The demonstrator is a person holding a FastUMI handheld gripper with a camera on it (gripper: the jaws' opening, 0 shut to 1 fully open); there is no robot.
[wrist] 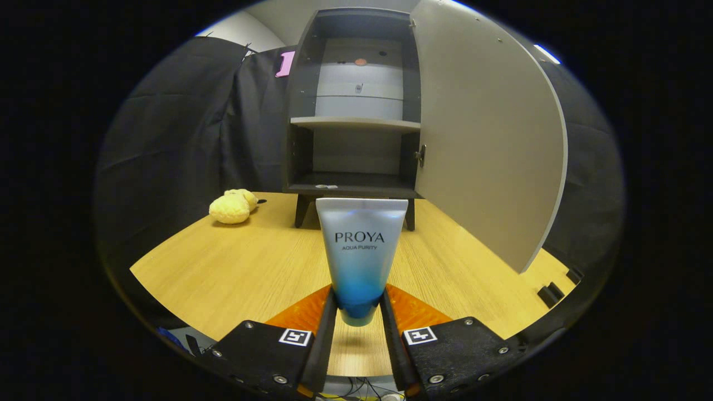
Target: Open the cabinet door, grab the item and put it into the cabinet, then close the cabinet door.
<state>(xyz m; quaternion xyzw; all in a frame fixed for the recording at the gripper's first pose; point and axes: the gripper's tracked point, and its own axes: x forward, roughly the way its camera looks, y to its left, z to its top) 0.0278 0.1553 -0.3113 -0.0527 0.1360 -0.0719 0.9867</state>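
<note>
Fingers point(328, 312) of the gripper point(359, 312) were closed onto the lower end of a squeeze tube point(362, 250), one pressing each side, so the tube was clamped between them and held clear of the wooden table point(223, 267). Tube stood upright with its wide crimped flat end uppermost and its narrow capped end down between the fingers. Its body was pale silvery white at the top, grading through light blue to a deeper blue near the bottom, with a paler rounded cap showing just below the grip. Dark printed lettering sat on the upper half of its front face. Beyond the tube, further along the table, stood a dark cabinet point(356, 100) on short legs, its pale grey door point(484, 133) swung wide open to the right. Inside, a light shelf point(355, 123) split the cabinet into an upper and a lower compartment; the lower one held a few small flat bits near its front edge, too small to tell. Left of the cabinet, a yellow plush toy point(232, 206) lay on the table, well apart from the tube.
</note>
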